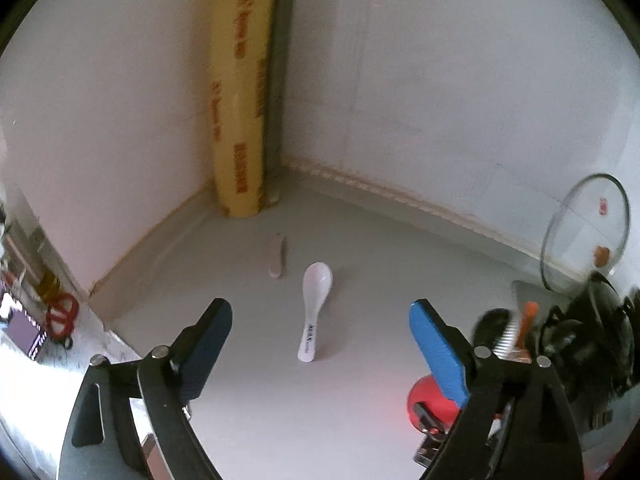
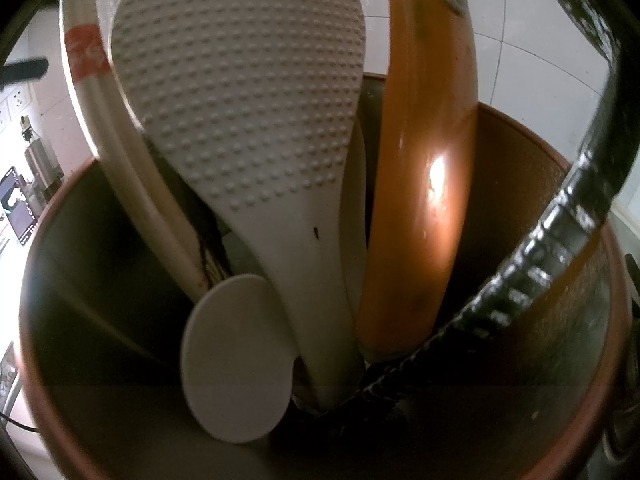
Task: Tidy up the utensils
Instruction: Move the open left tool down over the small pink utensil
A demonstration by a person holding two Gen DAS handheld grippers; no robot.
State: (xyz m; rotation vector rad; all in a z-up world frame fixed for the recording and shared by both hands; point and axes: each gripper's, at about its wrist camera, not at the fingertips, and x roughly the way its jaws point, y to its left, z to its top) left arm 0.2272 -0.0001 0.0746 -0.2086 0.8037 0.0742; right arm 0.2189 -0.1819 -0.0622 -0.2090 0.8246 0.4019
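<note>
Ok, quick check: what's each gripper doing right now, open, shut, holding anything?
Left gripper: open, nothing held; the white spoon lies on the counter between the fingers.
Right gripper: out of sight above the utensil holder; shut, hold unknown.

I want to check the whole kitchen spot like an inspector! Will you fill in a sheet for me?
Surface: grey counter in a white-walled corner.
Job's things: white spoon lying flat; a small utensil behind it; brown holder with a dimpled rice paddle, an orange handle and a black handle.
Clutter: yellow roll, glass lid, red object, red scissors.
Grippers: left gripper open, empty, spoon ahead of it; right gripper out of view, shut.
Cables: nothing seen.
Surroundings: tiled walls.
</note>
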